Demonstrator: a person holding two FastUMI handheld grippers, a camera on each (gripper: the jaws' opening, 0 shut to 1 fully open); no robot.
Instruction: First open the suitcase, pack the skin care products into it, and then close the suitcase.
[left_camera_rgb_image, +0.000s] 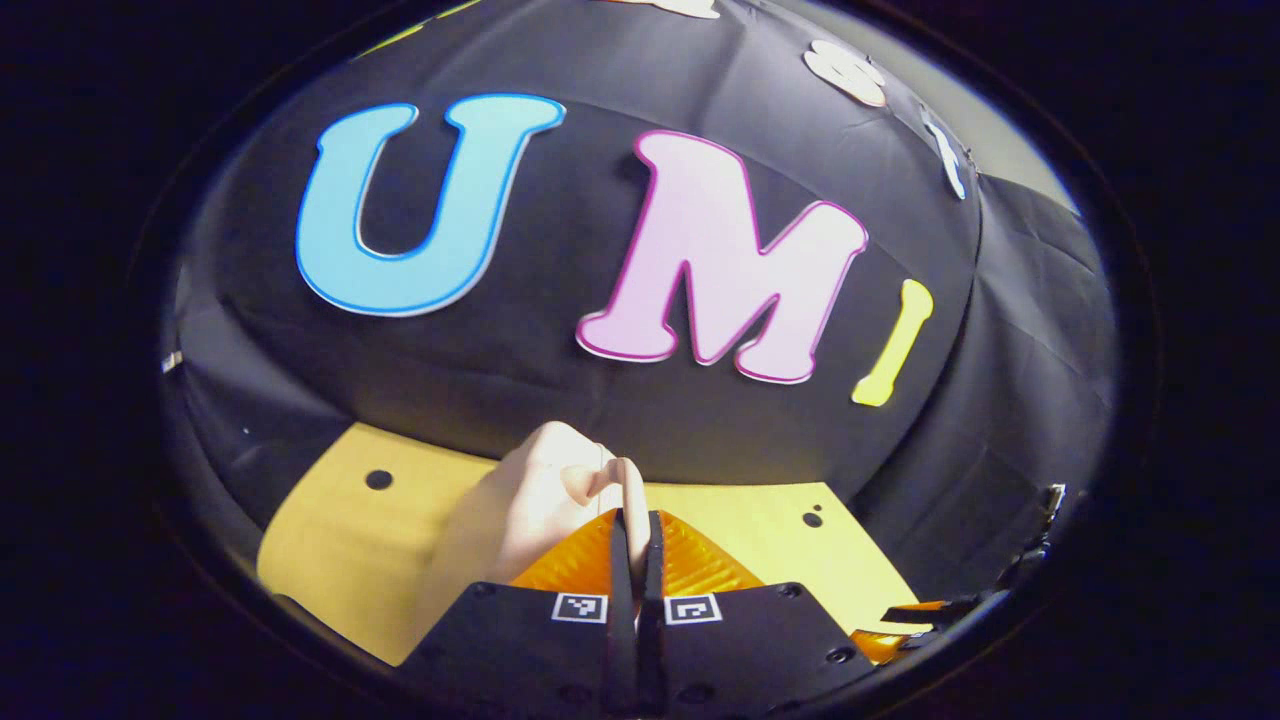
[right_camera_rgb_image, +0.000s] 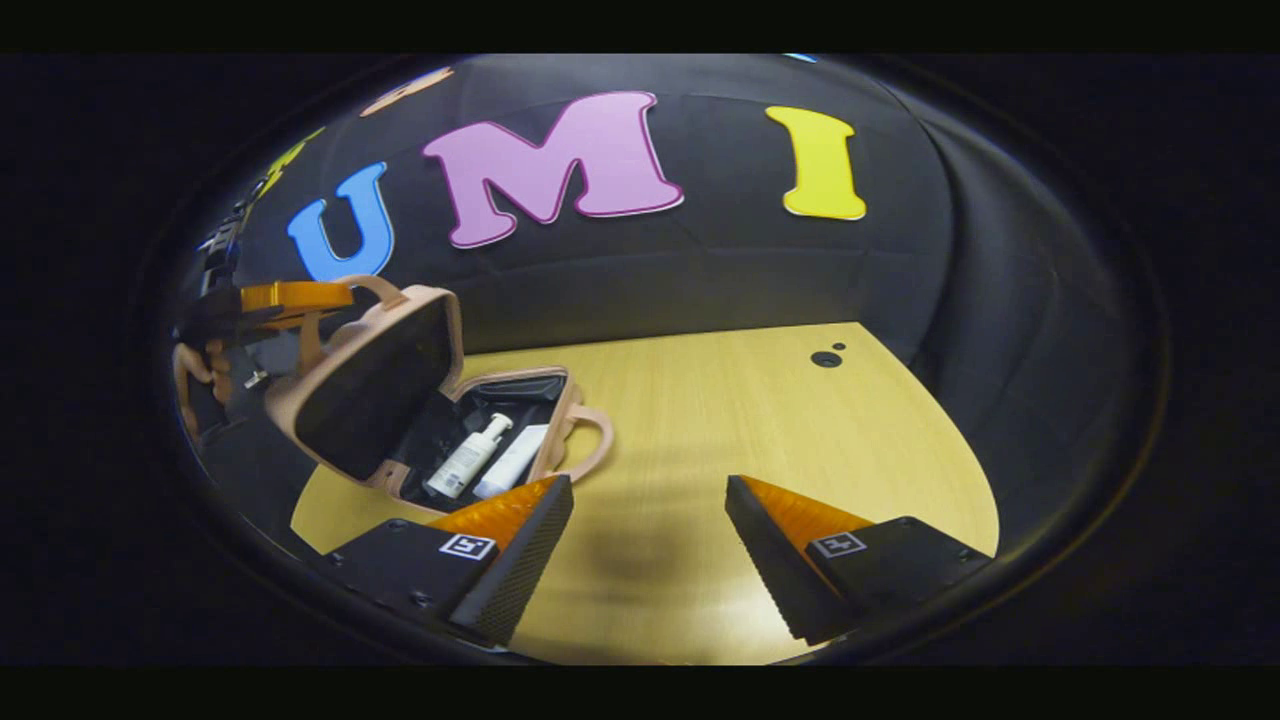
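A pink suitcase (right_camera_rgb_image: 560, 420) lies open on the table at the left of the right gripper view, its dark-lined lid (right_camera_rgb_image: 370, 385) tilted half up. Inside lie a white pump bottle (right_camera_rgb_image: 468, 456) and a white tube (right_camera_rgb_image: 512, 460), side by side. My left gripper (right_camera_rgb_image: 285, 298) is at the lid's top edge, by its handle. In the left gripper view, that gripper (left_camera_rgb_image: 634, 545) is shut on a thin pink edge of the lid (left_camera_rgb_image: 545, 490). My right gripper (right_camera_rgb_image: 650, 535) hovers open over bare table, right of the suitcase, with nothing between its fingers.
The yellow wooden table (right_camera_rgb_image: 760, 430) has small round holes (right_camera_rgb_image: 826, 358) near its back edge. The booth's black cloth wall (right_camera_rgb_image: 700, 270) closes in behind and to the right. A person's hand (right_camera_rgb_image: 195, 375) shows at the far left behind the lid.
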